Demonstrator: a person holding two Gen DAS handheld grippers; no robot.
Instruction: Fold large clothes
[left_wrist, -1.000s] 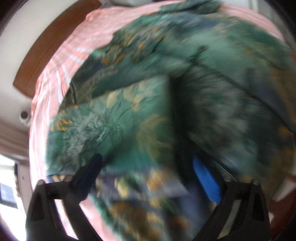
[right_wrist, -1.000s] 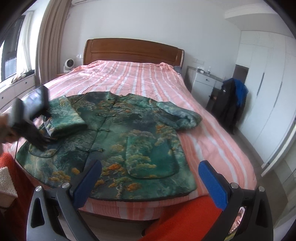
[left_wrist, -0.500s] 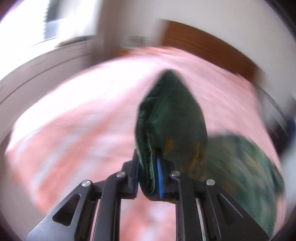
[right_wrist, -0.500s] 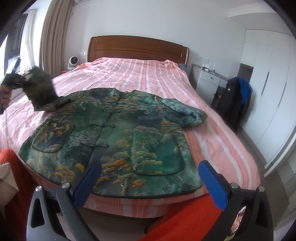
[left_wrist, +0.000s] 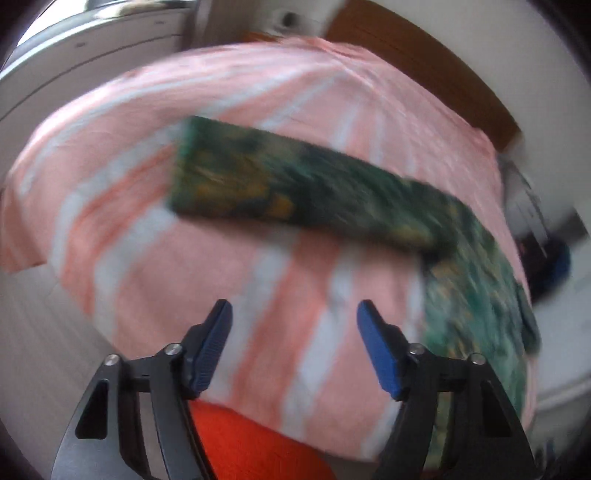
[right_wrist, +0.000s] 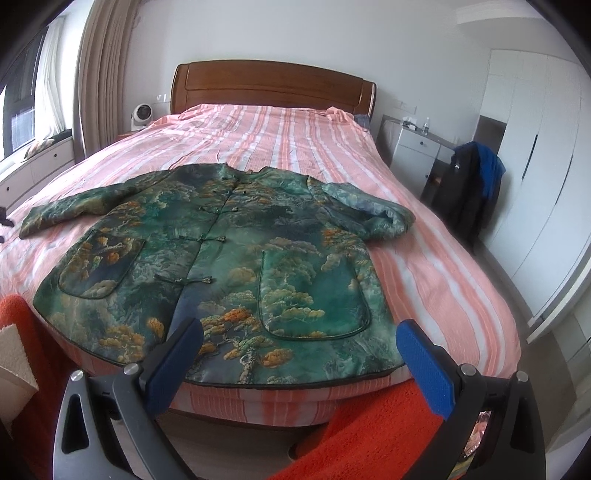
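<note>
We have the green jacket spread face up across the foot of the striped bed, laid flat so folds land square; its one sleeve lies stretched straight out; our left gripper hovers over it, fingers apart and empty; our right gripper hangs beyond the hem, likewise spread, holding nothing; bare bedspread beyond the collar leaves room.

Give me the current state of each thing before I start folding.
Jacket: spread flat on bed, front up, buttoned.
Left sleeve: stretched out straight, released.
Right sleeve: bunched, curled.
Left gripper: open, empty.
Right gripper: open, empty, above hem.
</note>
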